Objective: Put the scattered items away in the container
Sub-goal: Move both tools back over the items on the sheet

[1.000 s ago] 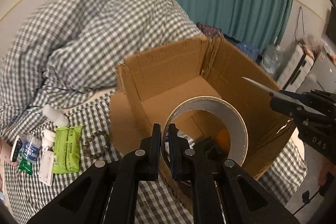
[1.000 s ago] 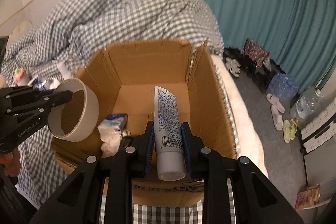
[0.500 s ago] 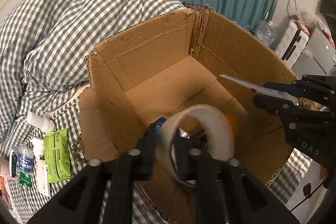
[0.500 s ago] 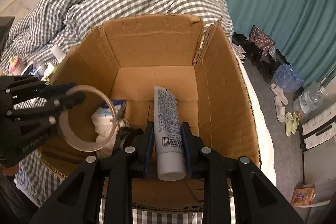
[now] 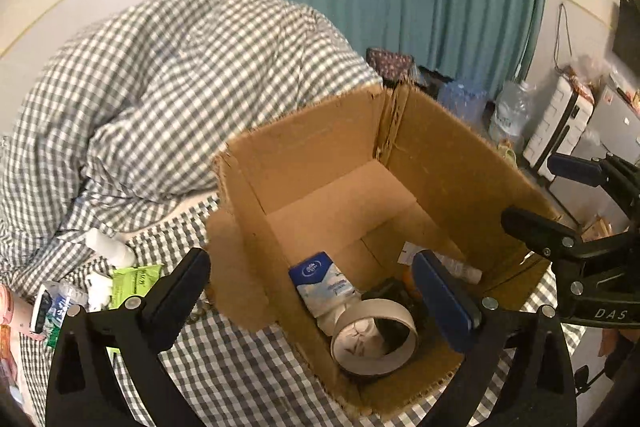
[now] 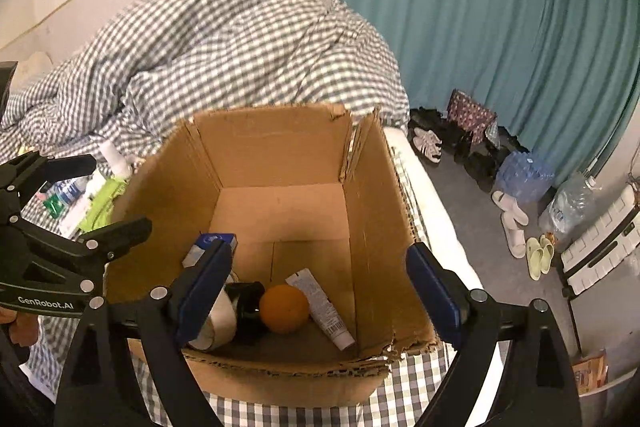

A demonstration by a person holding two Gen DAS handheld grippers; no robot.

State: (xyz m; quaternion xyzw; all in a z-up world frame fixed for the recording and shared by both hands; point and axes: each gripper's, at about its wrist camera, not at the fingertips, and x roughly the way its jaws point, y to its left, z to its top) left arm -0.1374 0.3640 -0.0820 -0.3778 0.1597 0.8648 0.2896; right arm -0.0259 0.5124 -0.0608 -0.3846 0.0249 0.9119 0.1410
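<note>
An open cardboard box [image 5: 312,147] [image 6: 372,187] stands on the checked bed. Inside lie a tape roll [image 5: 374,341] [image 6: 214,323], a white tube [image 6: 320,307] [image 5: 456,267], an orange [image 6: 285,308], a blue-and-white pack [image 5: 322,281] [image 6: 210,245] and a dark object [image 6: 246,303]. My left gripper [image 5: 310,291] is open and empty above the box's near left corner. My right gripper [image 6: 318,285] is open and empty above the box's near edge. Each gripper shows in the other's view, the right [image 5: 560,199] and the left [image 6: 104,195].
Left of the box on the bed lie a green wipes pack [image 5: 134,283] [image 6: 102,203], a white bottle [image 5: 110,247] [image 6: 114,155] and several small items [image 5: 56,307]. A bunched checked duvet [image 5: 180,87] lies behind. Shoes, water bottles [image 6: 568,203] and a teal curtain are on the right.
Both grippers opened. The tape roll dropped from my left gripper and the white tube from my right; both now lie in the box. Both grippers rose and pulled back.
</note>
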